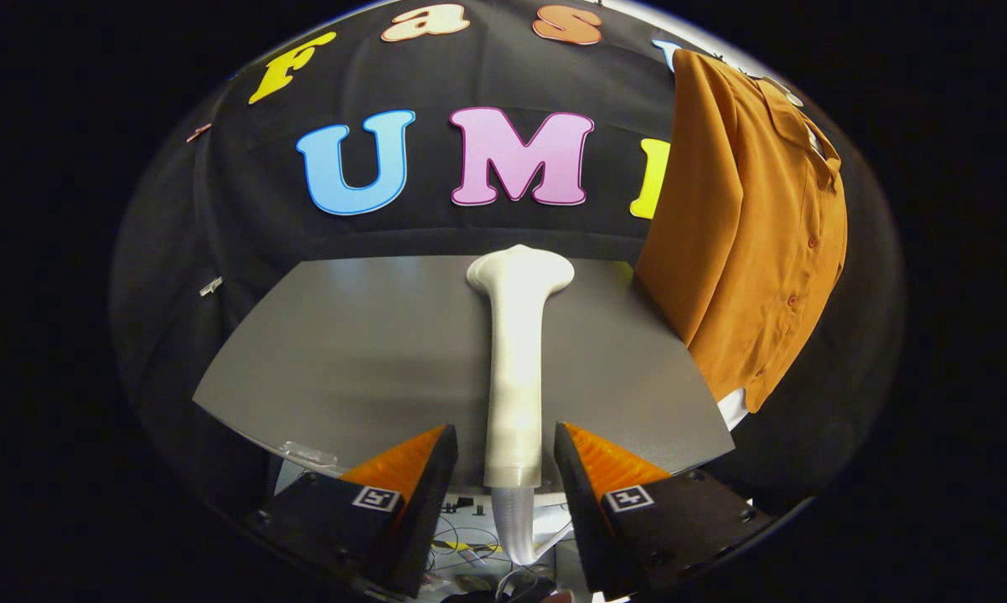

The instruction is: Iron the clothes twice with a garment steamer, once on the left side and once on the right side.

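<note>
Gripper [506, 444] jaws spread, flanking white garment steamer [516, 368] handle, centre frame, untouched | orange shirt [746, 243] hangs upper right | advice: close squarely on handle before lifting off tabletop [353, 352]

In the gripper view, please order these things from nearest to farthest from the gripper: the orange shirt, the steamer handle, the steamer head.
Gripper, jaws open, not pressing anything.
1. Steamer handle: between the fingers, lying on the grey table.
2. Steamer head: straight ahead, at the table's far edge.
3. Orange shirt: farthest, hanging beyond the table, off to the right.
</note>
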Demonstrator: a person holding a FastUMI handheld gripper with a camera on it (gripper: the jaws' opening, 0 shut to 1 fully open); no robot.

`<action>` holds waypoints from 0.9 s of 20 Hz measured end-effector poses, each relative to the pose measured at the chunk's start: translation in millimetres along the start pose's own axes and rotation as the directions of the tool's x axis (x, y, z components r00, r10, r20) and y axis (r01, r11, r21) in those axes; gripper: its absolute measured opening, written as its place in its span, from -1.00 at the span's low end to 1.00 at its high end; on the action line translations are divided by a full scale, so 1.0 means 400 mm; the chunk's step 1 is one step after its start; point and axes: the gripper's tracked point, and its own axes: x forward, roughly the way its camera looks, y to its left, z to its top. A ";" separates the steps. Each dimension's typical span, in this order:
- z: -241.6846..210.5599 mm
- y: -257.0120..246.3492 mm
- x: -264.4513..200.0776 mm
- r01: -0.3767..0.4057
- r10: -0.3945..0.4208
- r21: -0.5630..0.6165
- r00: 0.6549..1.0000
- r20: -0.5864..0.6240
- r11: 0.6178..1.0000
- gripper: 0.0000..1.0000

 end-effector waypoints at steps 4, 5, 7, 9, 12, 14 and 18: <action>-0.005 -0.008 0.013 -0.053 0.052 0.041 0.998 0.033 0.998 -0.21; -0.002 0.000 0.010 -0.075 0.073 0.031 0.996 0.042 0.997 -0.30; 0.001 0.003 0.002 -0.089 0.088 0.005 0.994 0.057 0.996 -0.50; 0.008 -0.007 -0.013 -0.076 0.076 -0.003 0.992 0.097 0.997 -0.50; 0.043 -0.018 -0.054 -0.067 0.063 0.017 0.981 0.184 0.998 -0.50; 0.070 -0.029 -0.096 -0.074 0.068 0.019 0.969 0.239 0.997 -0.51; 0.138 -0.064 -0.211 -0.098 0.081 0.030 0.928 0.363 0.995 -0.51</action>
